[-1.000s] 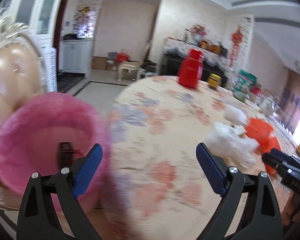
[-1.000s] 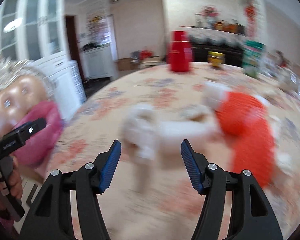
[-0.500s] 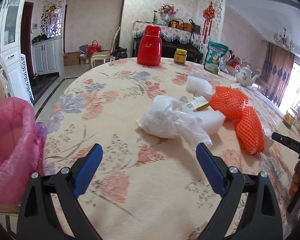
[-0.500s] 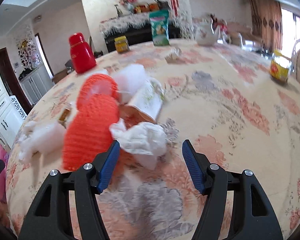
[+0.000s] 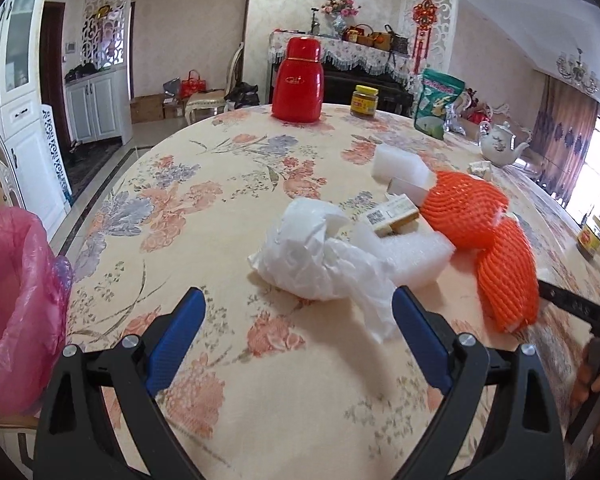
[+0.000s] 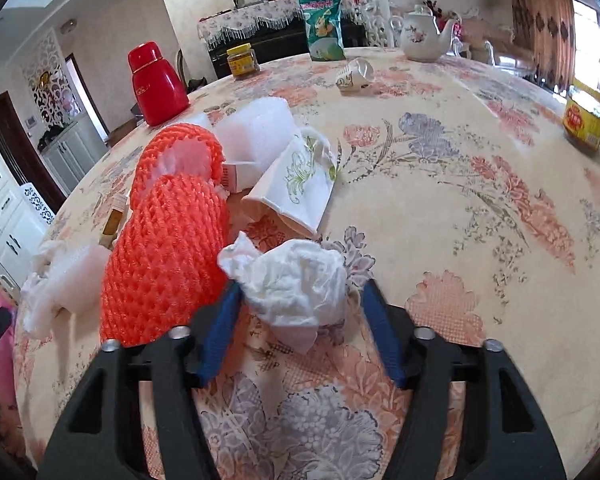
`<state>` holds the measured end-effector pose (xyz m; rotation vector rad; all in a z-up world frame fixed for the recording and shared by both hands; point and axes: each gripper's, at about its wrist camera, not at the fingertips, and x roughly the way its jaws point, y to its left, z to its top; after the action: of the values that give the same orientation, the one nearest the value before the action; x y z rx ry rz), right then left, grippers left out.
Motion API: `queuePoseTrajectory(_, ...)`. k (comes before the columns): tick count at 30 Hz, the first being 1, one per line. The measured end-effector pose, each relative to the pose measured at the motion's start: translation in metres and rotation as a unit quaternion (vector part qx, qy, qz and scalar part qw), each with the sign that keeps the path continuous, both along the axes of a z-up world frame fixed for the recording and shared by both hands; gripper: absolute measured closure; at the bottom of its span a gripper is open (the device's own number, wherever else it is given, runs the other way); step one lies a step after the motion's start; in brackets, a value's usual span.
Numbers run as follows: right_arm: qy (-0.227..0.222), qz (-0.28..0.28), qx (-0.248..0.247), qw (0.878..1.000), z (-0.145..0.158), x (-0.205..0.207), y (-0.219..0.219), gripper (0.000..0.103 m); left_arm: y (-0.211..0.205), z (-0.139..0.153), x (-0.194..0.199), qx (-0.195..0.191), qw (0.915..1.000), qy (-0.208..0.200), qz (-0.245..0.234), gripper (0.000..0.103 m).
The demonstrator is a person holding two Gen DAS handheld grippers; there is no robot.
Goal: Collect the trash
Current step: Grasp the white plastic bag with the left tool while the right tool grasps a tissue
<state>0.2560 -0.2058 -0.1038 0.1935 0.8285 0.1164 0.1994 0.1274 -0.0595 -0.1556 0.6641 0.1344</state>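
**Right jaws bracket a crumpled tissue; left jaws spread over the tablecloth**

Both pairs of jaws stand wide apart. On the right gripper point(image 6: 300, 320) the blue pads flank a crumpled white tissue point(image 6: 290, 284) lying on the floral tablecloth point(image 6: 480, 184); the left pad looks to be at the tissue's edge, the right pad has a gap beside it, and nothing is pinched. Just left of the tissue, touching it or nearly so, lies an orange foam fruit net point(image 6: 164, 256), with a second orange net point(image 6: 180, 152) behind it. A flattened paper cup with a green print point(image 6: 296, 188) lies just beyond the tissue, and a white foam block point(image 6: 256, 132) sits behind that.

Spread as well, the left gripper point(image 5: 298, 336) hovers over the cloth short of a crumpled white plastic bag point(image 5: 316, 256), whose trailing corner reaches near the right pad. Behind the bag lie a foam sheet point(image 5: 416, 252) and a small cardboard box point(image 5: 394, 216) resting on it. A pink bin bag point(image 5: 16, 300) hangs open at the table's left edge, well apart from the trash pile.

Farther back stand a red thermos point(image 5: 298, 80), a yellow-lidded jar point(image 5: 365, 101), a green snack bag point(image 6: 322, 26) and a white teapot point(image 6: 424, 34).
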Motion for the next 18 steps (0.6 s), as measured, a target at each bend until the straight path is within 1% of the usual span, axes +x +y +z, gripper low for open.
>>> queuePoseTrajectory(1,0.002,0.003,0.003,1.000,-0.001,0.000,0.000,0.058,0.001,0.000,0.004,-0.001,1.0000,0.002,0.004,0.011)
queuePoseTrajectory(2,0.003,0.005,0.004,1.000,-0.001,0.002,0.001,0.068,0.003,0.000,0.008,-0.003,1.0000,0.004,0.008,0.011)
queuePoseTrajectory(3,0.002,0.007,0.002,1.000,0.000,0.001,0.002,0.074,0.006,-0.001,0.015,-0.008,0.9999,0.007,0.013,0.011)
queuePoseTrajectory(5,-0.004,0.011,0.001,1.000,0.001,0.001,0.003,0.081,0.009,-0.001,0.023,-0.015,0.9996,0.012,0.019,0.011)
queuePoseTrajectory(6,-0.006,0.011,0.000,1.000,0.002,0.000,0.003,0.083,0.010,-0.002,0.028,-0.021,0.9994,0.016,0.020,0.011)
queuePoseTrajectory(9,-0.009,0.010,0.005,1.000,0.003,0.000,0.002,0.085,0.013,-0.004,0.042,-0.044,0.9986,0.020,0.020,0.011)
queuePoseTrajectory(11,-0.009,0.009,0.010,1.000,0.003,0.000,0.000,0.085,0.013,-0.005,0.048,-0.045,0.9985,0.021,0.024,0.012)
queuePoseTrajectory(13,-0.009,0.009,0.013,1.000,0.003,0.000,0.000,0.085,0.012,-0.008,0.056,-0.032,0.9985,0.024,0.038,0.013)
queuePoseTrajectory(14,-0.010,0.010,0.014,1.000,0.003,0.000,0.000,0.085,0.010,-0.011,0.061,-0.016,0.9982,0.036,0.044,0.022)
queuePoseTrajectory(15,-0.011,0.011,0.015,1.000,0.003,-0.001,0.000,0.085,0.009,-0.014,0.064,-0.011,0.9981,0.045,0.042,0.030)
queuePoseTrajectory(16,-0.011,0.011,0.015,1.000,0.003,-0.001,0.000,0.085,0.008,-0.018,0.066,-0.012,0.9978,0.055,0.037,0.032)
queuePoseTrajectory(18,-0.010,0.011,0.017,1.000,0.003,-0.001,-0.001,0.085,0.009,-0.026,0.067,-0.028,0.9971,0.066,0.026,0.048)
